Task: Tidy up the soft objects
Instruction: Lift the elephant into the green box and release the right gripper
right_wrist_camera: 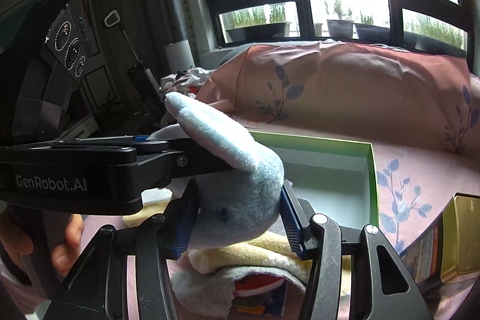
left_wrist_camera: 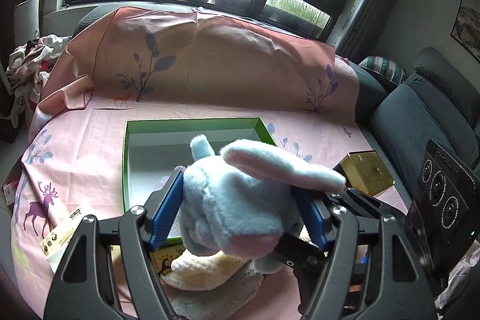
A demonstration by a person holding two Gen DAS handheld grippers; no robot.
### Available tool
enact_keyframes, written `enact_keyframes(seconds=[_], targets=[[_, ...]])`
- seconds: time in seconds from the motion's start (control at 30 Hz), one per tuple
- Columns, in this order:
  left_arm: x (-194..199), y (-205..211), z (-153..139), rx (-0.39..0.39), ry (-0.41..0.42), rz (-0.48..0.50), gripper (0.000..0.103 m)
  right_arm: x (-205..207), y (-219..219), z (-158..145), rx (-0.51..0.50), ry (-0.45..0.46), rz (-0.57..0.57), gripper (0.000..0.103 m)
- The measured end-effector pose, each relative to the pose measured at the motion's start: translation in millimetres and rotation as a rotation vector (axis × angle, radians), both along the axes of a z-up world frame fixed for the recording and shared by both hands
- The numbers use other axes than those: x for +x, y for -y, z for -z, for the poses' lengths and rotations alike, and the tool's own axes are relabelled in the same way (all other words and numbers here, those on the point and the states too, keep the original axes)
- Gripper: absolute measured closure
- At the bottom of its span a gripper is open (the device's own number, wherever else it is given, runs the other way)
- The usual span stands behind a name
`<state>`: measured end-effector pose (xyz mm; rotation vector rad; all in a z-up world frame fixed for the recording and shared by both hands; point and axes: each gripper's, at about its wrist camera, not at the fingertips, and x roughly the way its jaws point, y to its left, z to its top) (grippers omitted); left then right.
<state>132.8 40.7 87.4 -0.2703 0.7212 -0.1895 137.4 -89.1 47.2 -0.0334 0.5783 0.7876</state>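
A light blue plush rabbit (left_wrist_camera: 237, 200) with pink-lined ears is held between both grippers, just in front of an open green box (left_wrist_camera: 192, 122) with a white inside. My left gripper (left_wrist_camera: 240, 209) is shut on the rabbit's body. My right gripper (right_wrist_camera: 240, 218) is shut on its head (right_wrist_camera: 240, 200); the left gripper's black body crosses the right wrist view from the left. The box also shows in the right wrist view (right_wrist_camera: 372, 170). A cream fleece cloth (left_wrist_camera: 210, 269) lies under the rabbit, also seen in the right wrist view (right_wrist_camera: 258, 254).
A pink printed sheet (left_wrist_camera: 90, 146) covers the surface and the raised back. A gold tin (left_wrist_camera: 369, 173) stands at the right of the box. A clothes pile (left_wrist_camera: 30, 62) lies far left. Paper packets (left_wrist_camera: 66, 239) lie at the near left. Grey sofa cushions (left_wrist_camera: 420, 116) are on the right.
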Motion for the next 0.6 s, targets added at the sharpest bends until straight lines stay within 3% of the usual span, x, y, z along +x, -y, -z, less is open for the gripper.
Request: enact_keyframes(seconds=[0.27,0.43,0.6], targets=[[42,-3,22,0.022,-0.062,-0.01,0.031,43,-6,21,0.001,-0.079,0.018,0.049],[66,-2,49,0.027,-0.142,-0.034,0.029,62,-14,44,-0.053,-0.135,0.062,0.049],[72,0,61,0.074,-0.19,-0.065,0.008,67,-8,50,-0.094,-0.128,0.136,0.041]])
